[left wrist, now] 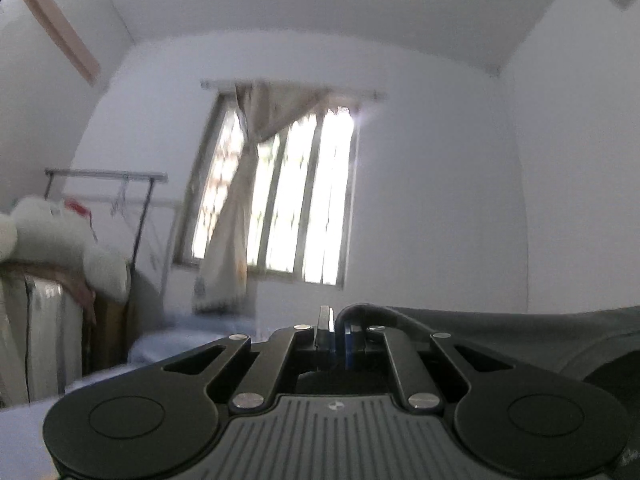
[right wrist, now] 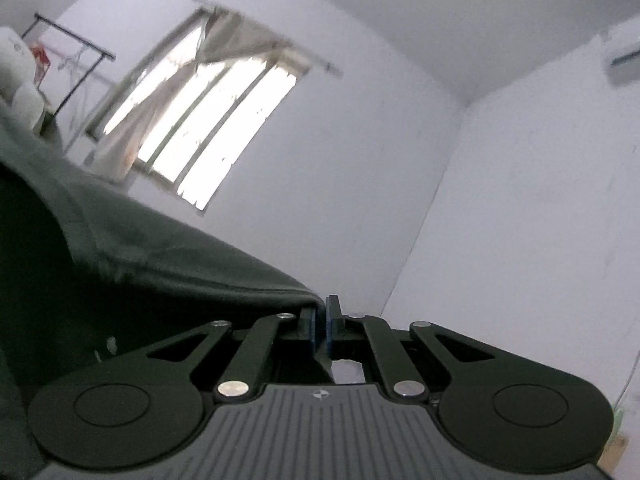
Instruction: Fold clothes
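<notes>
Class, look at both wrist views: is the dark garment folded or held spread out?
Held spread: the dark green fabric garment stretches taut from right gripper to left gripper.

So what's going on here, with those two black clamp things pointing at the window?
A person is folding clothes with two hand-held grippers. The left hand-held gripper and the right hand-held gripper are each clamped shut on an edge of one dark garment, holding it up in the air, stretched between them, facing the curtained window.

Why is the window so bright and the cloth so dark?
Left wrist view: daylight overexposes the window, details smear with motion blur. Right wrist view: the window glares white, leaving the backlit dark garment nearly black; fisheye bends the walls.
</notes>
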Motion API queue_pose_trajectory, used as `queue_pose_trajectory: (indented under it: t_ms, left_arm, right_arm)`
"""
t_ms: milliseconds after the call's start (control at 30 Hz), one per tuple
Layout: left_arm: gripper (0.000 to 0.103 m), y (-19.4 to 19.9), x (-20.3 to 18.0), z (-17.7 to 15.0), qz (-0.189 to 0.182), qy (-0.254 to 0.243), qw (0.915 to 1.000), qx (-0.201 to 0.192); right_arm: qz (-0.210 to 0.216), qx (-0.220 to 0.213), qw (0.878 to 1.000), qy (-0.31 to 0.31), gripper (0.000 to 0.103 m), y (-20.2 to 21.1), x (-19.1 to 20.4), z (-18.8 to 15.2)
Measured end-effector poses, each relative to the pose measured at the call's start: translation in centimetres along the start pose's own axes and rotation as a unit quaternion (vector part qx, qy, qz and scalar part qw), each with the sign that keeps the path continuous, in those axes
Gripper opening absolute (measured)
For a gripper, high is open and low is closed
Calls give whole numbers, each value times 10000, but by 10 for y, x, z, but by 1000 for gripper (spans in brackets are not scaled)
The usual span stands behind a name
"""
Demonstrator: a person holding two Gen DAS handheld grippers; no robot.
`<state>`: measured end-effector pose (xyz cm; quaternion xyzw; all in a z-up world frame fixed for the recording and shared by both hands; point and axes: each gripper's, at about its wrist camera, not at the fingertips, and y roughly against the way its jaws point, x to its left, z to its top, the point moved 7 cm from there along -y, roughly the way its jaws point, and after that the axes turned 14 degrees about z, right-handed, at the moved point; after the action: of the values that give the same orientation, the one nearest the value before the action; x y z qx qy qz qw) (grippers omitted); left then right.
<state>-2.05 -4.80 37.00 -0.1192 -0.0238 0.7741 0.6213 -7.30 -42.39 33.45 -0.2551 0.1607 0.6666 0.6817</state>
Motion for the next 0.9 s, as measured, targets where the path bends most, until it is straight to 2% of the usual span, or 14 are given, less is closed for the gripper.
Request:
queue_pose_trajectory:
  t_ms: [267, 567, 733, 900]
  left_arm:
    - [5, 50, 16, 126, -105, 374, 9966, -729]
    - [5, 115, 32, 237, -199, 431, 9852, -1644]
    - [5, 140, 40, 265, -371, 420, 9831, -1742]
    - [5, 130, 45, 260, -333, 264, 9879, -1492]
  right_arm:
    - [-368, -888, 9953, 89, 1, 49, -41, 88]
    - [-648, -1971, 9782, -17, 1, 119, -86, 177]
    - [-650, -2312, 9707, -126, 1, 145, -100, 203]
    - [-455, -2310, 9718, -130, 1, 143, -96, 202]
